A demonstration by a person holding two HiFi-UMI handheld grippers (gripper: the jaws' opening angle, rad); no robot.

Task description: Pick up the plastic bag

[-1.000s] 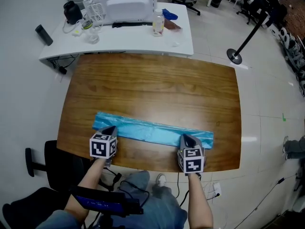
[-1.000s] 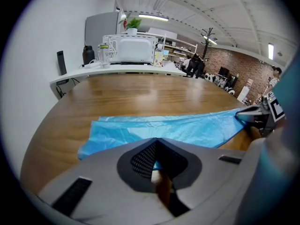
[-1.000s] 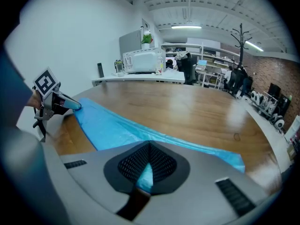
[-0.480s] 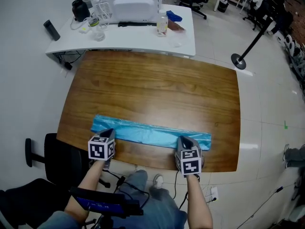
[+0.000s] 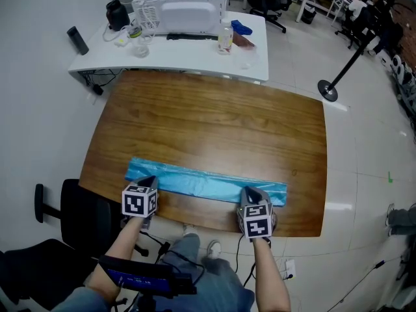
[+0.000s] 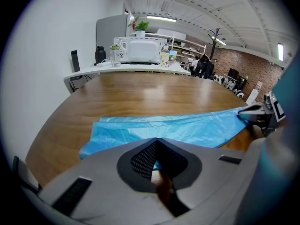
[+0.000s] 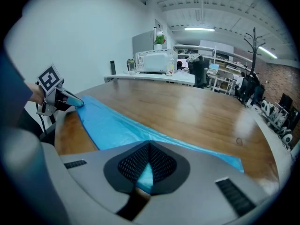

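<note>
A long, flat blue plastic bag [image 5: 208,182] lies stretched from side to side across the near part of the brown wooden desk [image 5: 214,116], close to the person's edge. The left tongs [image 5: 148,182] sit at the bag's left end and the right tongs [image 5: 252,194] toward its right end, both coming in from the near edge. Each pair is closed. In each gripper view a sliver of the blue film shows pinched between the pads, so both have hold of the bag's near edge. The rest of the bag lies flat on the wood between them, and a short stretch runs on past the right tongs. Beyond the far edge stands a white desk [image 5: 195,51] carrying a boxy white appliance [image 5: 185,12] and a small clear bottle [image 5: 225,39]. A black office chair [image 5: 81,216] stands at the near left. A black pole stand with a round base [image 5: 329,90] is on the pale floor to the right.
</note>
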